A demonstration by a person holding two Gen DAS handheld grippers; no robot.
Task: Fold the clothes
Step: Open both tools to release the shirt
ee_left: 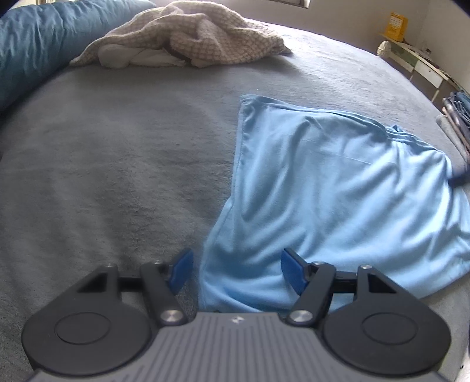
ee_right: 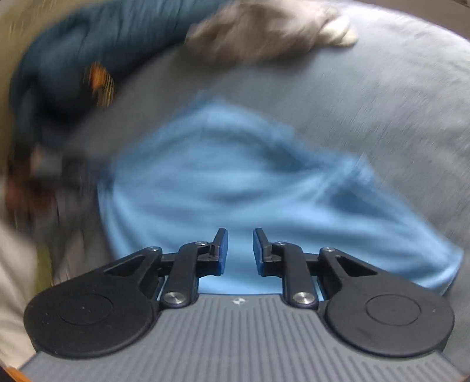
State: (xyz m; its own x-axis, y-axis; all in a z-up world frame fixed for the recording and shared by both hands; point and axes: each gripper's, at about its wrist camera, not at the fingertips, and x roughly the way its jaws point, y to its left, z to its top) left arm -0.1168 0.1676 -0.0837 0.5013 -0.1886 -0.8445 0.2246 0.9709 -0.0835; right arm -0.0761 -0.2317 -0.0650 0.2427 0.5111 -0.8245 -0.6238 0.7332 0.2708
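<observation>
Left gripper (ee_left: 235, 271): it is standing wide apart, nothing pressed between its blue pads (ee_left: 182, 271); it is pointing down over the near left corner of the garment.
Light blue garment (ee_left: 337, 199): it is lying folded on the grey bed cover (ee_left: 117, 164), spreading ahead and to the right of the left gripper; one pad is hanging over bare cover just left of its edge, the other over the cloth.
Long axis: its straight left edge is running from just ahead of the left gripper away toward the far side of the bed, leaning a little right; the gathered end is pointing right.
Beige checked blanket (ee_left: 202, 38): it is lying crumpled far ahead of the left gripper, with white cloth (ee_left: 138, 57) tucked under it.
Dark blue duvet (ee_left: 38, 38): it is lying far ahead and to the left.
Yellow box (ee_left: 397, 27): it is sitting on a shelf far to the right; its print is too small to read.
Right gripper (ee_right: 240, 252): it is standing narrowly apart, holding nothing, directly over the garment (ee_right: 235, 182), which is filling the view ahead of it; this view is blurred.
Writing: none is readable.
</observation>
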